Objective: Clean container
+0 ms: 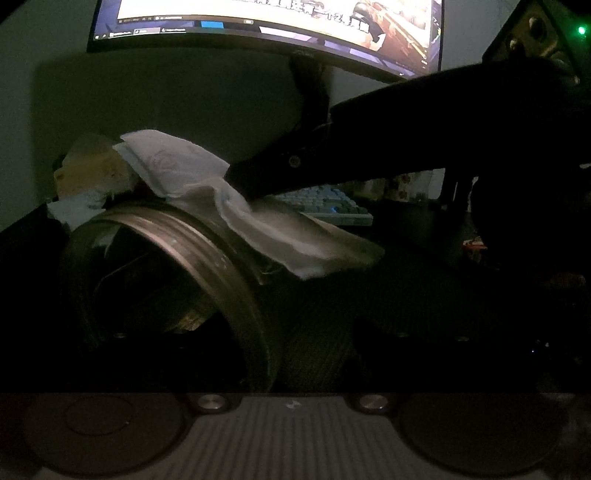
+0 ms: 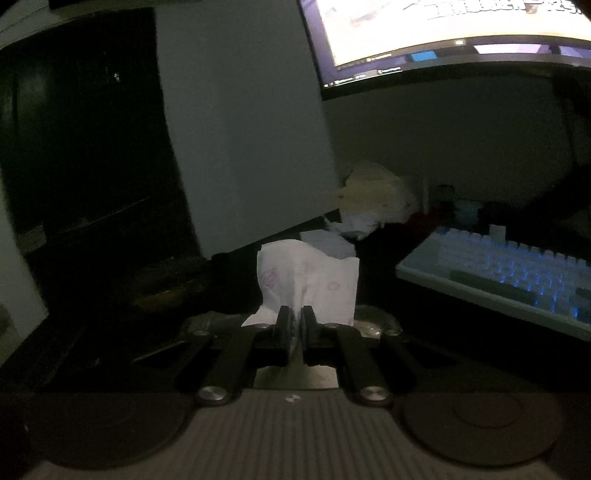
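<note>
While the room is very dim, the container [image 1: 162,280] can be made out as a round glass jar with a threaded neck, lying on its side close in front of the left wrist camera, its open mouth turned toward the lens and a little to the left. It sits between the left tongs [image 1: 236,343], whose dark fingers are almost lost in shadow on either side of it; whether they actually press on the glass I cannot tell.

Draped over the upper edge of the jar's mouth is a white tissue [image 1: 236,206], one corner hanging down past the rim on the right. The right tongs [image 2: 294,325] have it pinched: in the right wrist view the two fingers stand almost together with the crumpled tissue [image 2: 306,280] bunched up out of the narrow gap between them. From the left wrist view the same tongs reach in from the upper right, their tip meeting the tissue just above the rim.

Behind the jar on the dark tabletop [image 1: 406,258] lies a heap of crumpled paper and yellowish wrapping [image 1: 92,166]. Farther right is a pale blue keyboard [image 2: 517,280] with glowing keys, and above it a lit monitor [image 1: 266,22] on its stand.
</note>
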